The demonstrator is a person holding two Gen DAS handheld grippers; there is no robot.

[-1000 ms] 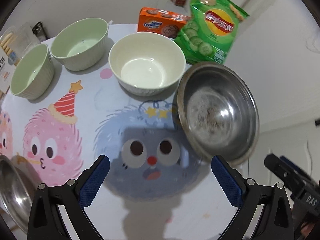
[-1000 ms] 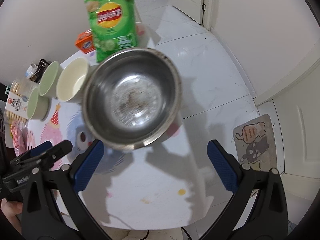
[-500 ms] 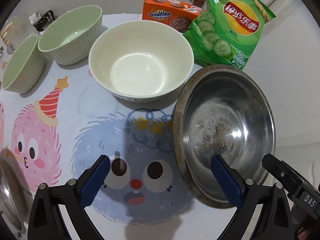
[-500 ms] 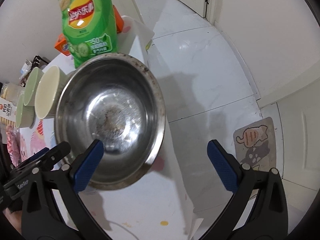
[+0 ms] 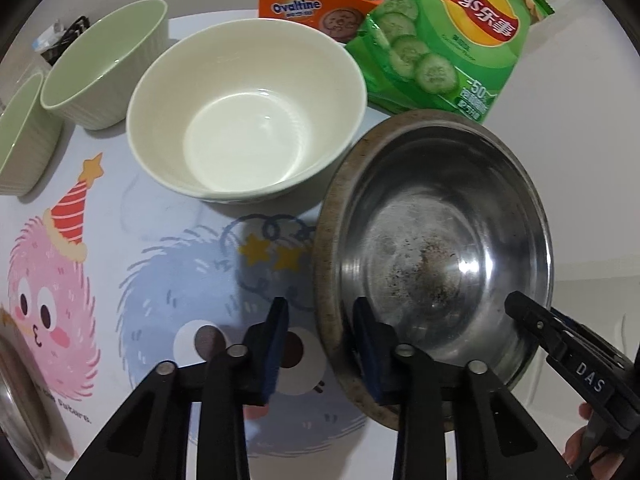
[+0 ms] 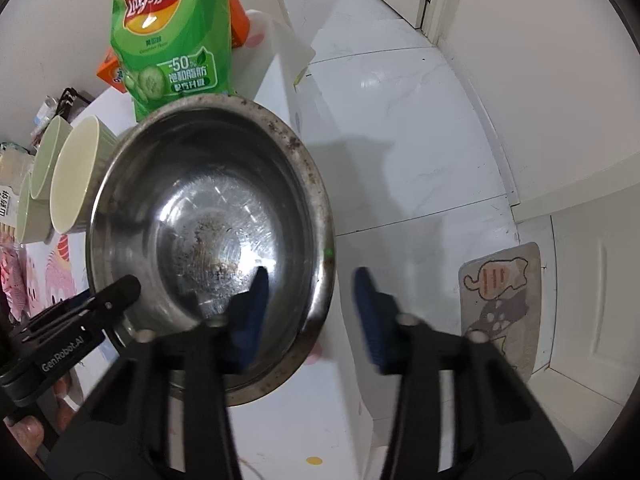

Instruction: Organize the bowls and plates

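Your table (image 5: 168, 280), under its cartoon monster cloth, carries everything, and nothing on it is stacked yet as far as either view shows. The steel bowl (image 5: 436, 248) is the biggest piece: it sits at the table's right edge, just beside the cream bowl (image 5: 248, 112), with the chip bag (image 5: 448, 36) behind it. Two green bowls (image 5: 108, 64) stand separately further left, and part of another steel rim shows at the lower left corner; you cannot tell what it is. An orange box (image 5: 312, 4) lies at the back.

Both your tools have just been closing on the steel bowl's rim from opposite sides. Your left gripper (image 5: 320, 344) has one pad outside the near left rim and one inside; the inner pad seems to touch the wall, but the outer one shows a gap, so a firm pinch cannot be confirmed. Your right gripper (image 6: 310, 312) straddles the right rim likewise, blurred, with its outer pad clearly away from the metal.

By my reading you are at the very start: the first bowl is being grasped, not lifted. All nesting and gathering of bowls remains.
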